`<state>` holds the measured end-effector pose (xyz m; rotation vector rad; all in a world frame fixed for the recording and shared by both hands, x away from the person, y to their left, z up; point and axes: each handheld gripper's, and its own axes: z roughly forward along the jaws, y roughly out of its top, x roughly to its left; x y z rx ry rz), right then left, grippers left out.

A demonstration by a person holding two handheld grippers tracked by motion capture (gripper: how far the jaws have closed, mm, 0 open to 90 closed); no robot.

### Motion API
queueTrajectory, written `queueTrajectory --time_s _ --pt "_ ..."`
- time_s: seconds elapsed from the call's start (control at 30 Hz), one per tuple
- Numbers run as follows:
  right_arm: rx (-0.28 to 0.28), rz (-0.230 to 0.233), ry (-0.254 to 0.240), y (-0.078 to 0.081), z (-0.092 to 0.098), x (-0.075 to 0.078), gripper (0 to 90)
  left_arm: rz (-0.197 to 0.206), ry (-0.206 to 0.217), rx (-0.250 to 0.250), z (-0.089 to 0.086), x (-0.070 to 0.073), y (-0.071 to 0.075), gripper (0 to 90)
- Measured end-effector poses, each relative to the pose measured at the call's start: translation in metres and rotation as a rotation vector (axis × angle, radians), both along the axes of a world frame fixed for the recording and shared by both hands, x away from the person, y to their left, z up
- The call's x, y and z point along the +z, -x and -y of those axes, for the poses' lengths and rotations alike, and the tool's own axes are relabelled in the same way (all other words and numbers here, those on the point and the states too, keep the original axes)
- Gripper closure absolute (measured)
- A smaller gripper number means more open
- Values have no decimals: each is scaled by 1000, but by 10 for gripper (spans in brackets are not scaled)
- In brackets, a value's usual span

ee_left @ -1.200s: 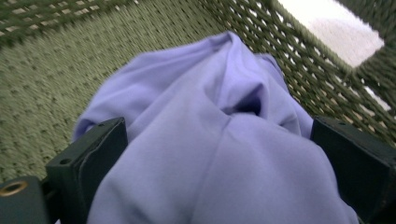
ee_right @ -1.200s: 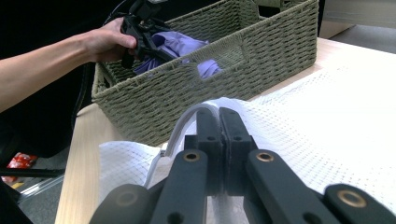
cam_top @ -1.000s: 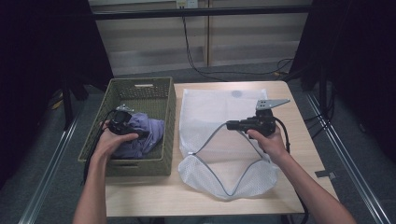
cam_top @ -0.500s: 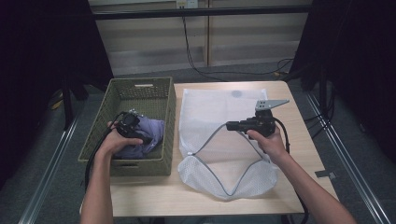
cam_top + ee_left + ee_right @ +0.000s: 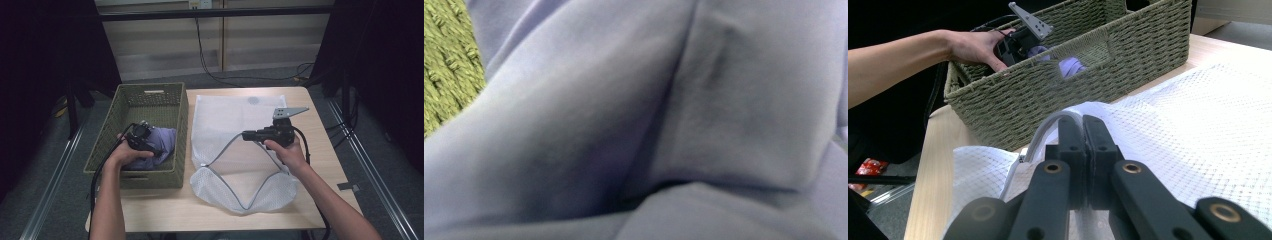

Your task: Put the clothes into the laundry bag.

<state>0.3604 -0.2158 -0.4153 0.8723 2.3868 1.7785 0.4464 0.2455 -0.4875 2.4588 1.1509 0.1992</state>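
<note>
The right gripper [image 5: 246, 134] was clamped on the upper edge of the white mesh laundry bag [image 5: 235, 120], its jaws pressed together on the mesh beside the grey zipper band, holding the mouth of the bag raised off the wooden table [image 5: 320, 150]. The bag lay flat on the table to the right of the green woven basket [image 5: 165, 95], and its opening gaped toward the person. The left gripper [image 5: 141, 136] was down inside the basket, against the lavender garment [image 5: 165, 142] bunched in the near right part of it; in the left gripper view the folds of the cloth sat right at the camera with the jaws out of sight, so whether they were apart or closed on the fabric could not be told. The step in hand appeared to be the pick-up of the garment for loading into the bag. The next move would call for a firm grip on a thick fold, a lift clear of the basket wall, and a carry across to the held-open mouth.
</note>
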Motion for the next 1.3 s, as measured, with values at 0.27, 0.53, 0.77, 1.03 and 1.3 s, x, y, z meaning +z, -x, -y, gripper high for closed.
queueTrajectory --time_s 0.27,0.53,0.77,1.03,1.3 --pt "2 -7 2 -1 -1 -2 886 -43 -47 -18 1 8 -8 106" --pt "0 -10 6 -2 -1 -2 887 -86 -58 13 -3 18 -7 616" --pt "2 -9 6 -1 -1 -2 887 -103 -41 28 -3 22 -7 691" --pt "-7 -8 4 -2 0 -1 887 -48 23 47 -2 36 -4 699" --pt "-7 -10 8 -2 -1 -2 887 74 159 50 -7 59 6 699"
